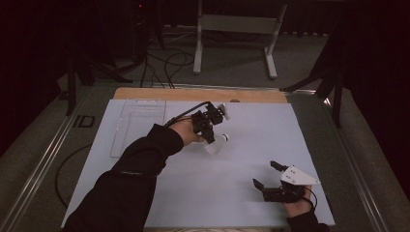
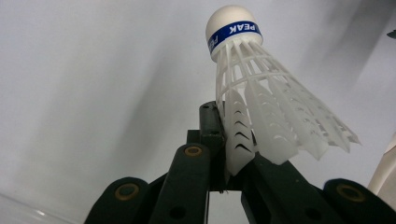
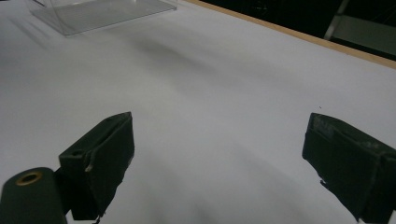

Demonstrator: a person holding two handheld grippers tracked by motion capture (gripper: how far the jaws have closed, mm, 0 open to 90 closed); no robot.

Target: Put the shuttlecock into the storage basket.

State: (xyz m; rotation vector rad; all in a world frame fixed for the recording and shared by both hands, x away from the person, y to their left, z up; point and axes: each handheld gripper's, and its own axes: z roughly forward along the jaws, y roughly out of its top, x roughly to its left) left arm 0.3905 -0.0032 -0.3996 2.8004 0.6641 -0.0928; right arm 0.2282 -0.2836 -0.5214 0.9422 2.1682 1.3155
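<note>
White surface [image 1: 241, 193] lay under both grippers; left gripper [image 2: 232, 161] clamped a shuttlecock [image 2: 261, 102] skirt between its jaws, right gripper [image 3: 219, 154] gaped wide, holding nothing.

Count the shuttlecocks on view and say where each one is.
1. The shuttlecock is clamped by its skirt in the left claw, held above the middle of the white table. The right claw holds nothing. The clear tray looks empty, though glare may hide something.

a white plastic shuttlecock [image 2: 261, 98] with a rounded white cap and a blue band printed "peak" is pinched by its slotted skirt edge, cap pointing away, above the white table sheet [image 1: 251, 145].
</note>
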